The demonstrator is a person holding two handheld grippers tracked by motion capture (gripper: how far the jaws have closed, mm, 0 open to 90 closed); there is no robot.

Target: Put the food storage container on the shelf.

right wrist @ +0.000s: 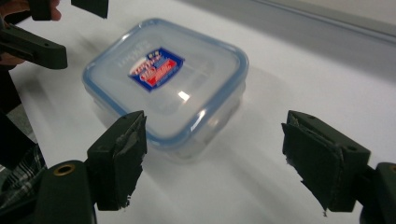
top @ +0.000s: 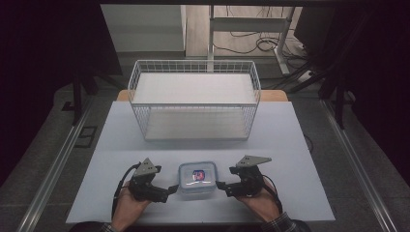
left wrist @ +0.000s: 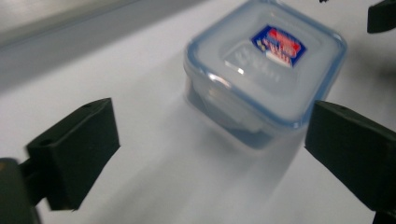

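A square clear plastic container point(top: 197, 180) with a blue-rimmed lid and a red-and-blue label sits flat on the white tabletop point(top: 290, 145), close to the person's edge. Everything else is placed around it. The left gripper point(top: 167, 192) is just to the container's left, held in the person's left hand point(top: 126, 209), and its jaws stand wide apart; in the left gripper view the container point(left wrist: 264, 74) lies ahead between the two jaws, with nothing held between them. The right gripper point(top: 221, 187) is just to the container's right, carried by the right hand point(top: 263, 202), and its jaws are also spread wide and hold nothing; in the right gripper view the container point(right wrist: 168, 79) sits ahead of them, nearer the left jaw, whose pad looks worn at the edges. Beyond the container, toward the far side of the tabletop, stands a white wire basket point(top: 194, 99), well apart from it. The container's lid is on.
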